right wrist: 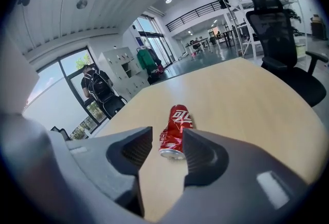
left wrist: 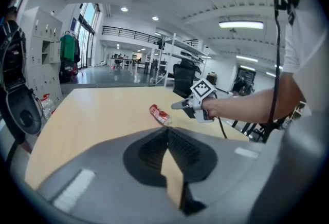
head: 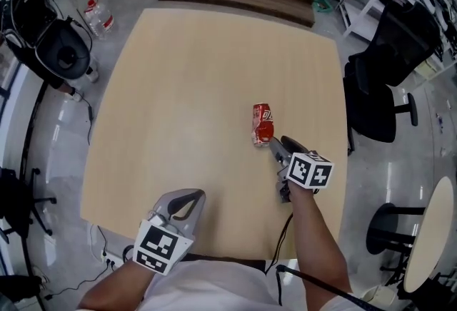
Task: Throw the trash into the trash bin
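— So, where's the can (right wrist: 175, 129) from the right gripper (right wrist: 167, 141)?

— Right in front of its tips. It's a dented red can lying on its side on the wooden table (head: 178, 81). Its silver end is turned toward the gripper and shows in the gap between the two jaws.

— Do the jaws have it?

— No. They stand partly apart and neither pad touches it. The can lies just ahead of the tips rather than between the pads, so nothing is held.

— How does that gripper point?

— Slanted down toward the tabletop, roughly along the can's length, going by the head view. Whether its tips touch the table I cannot tell.

— And the left gripper (left wrist: 168, 133)?

— Its jaws are closed together, tips meeting, with nothing between them. It sits over the near edge of the table, well back from the can, which lies ahead of it and off to its right.

— Does the other gripper show from there?

— Yes. In the left gripper view the right gripper is ahead and to the right, its tips just beside the can.

— Anything beyond the right gripper?

— A black office chair (right wrist: 277, 22) stands past the table's edge on its right. A person wearing a backpack (right wrist: 97, 87) is far off to its left.
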